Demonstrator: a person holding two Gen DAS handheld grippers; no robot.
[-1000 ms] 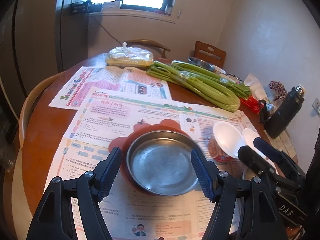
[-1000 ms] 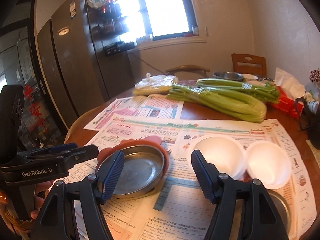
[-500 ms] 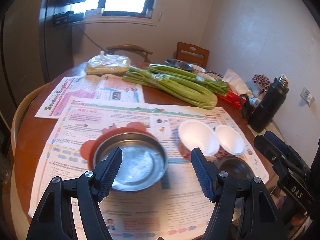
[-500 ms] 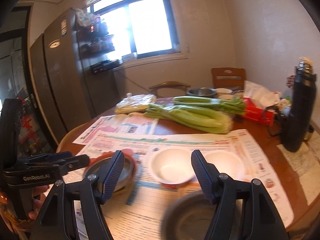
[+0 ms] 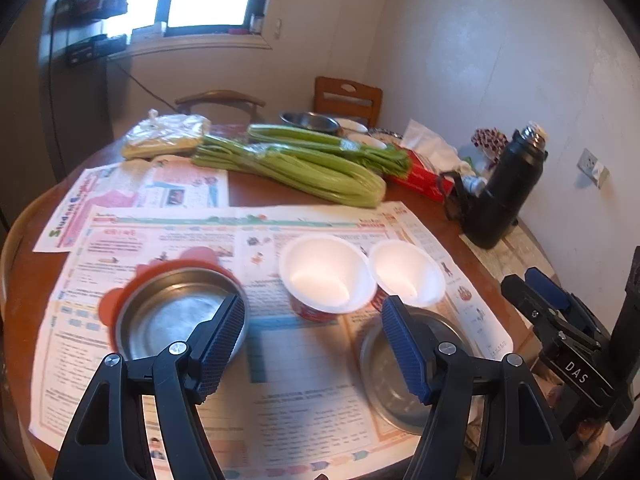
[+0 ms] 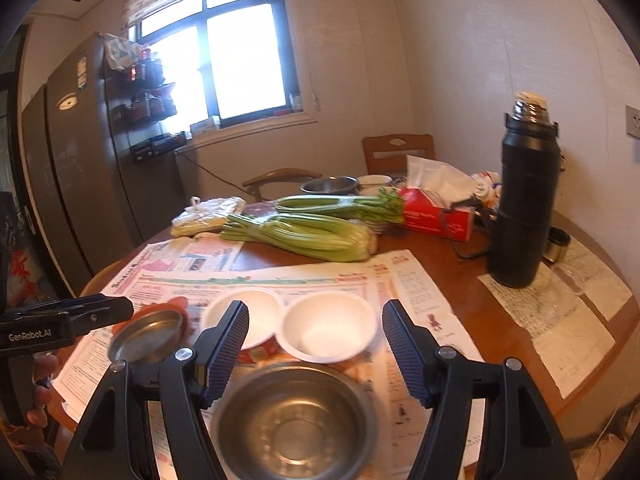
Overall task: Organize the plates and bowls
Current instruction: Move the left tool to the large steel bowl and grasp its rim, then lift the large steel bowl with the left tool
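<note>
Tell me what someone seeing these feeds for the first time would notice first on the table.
Probably the two white bowls side by side on the newspaper mid-table, with a steel bowl on a red plate to their left and a second steel bowl in front of them. Behind them lie long green celery bunches, and a tall black flask stands at the right.

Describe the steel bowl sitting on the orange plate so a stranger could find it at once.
Start at the round wooden table and the big newspaper spread over its near side. At the paper's left end, left of the two white foam bowls, sits the steel bowl. It alone rests on an orange plate; the other steel bowl lies straight on the paper.
</note>
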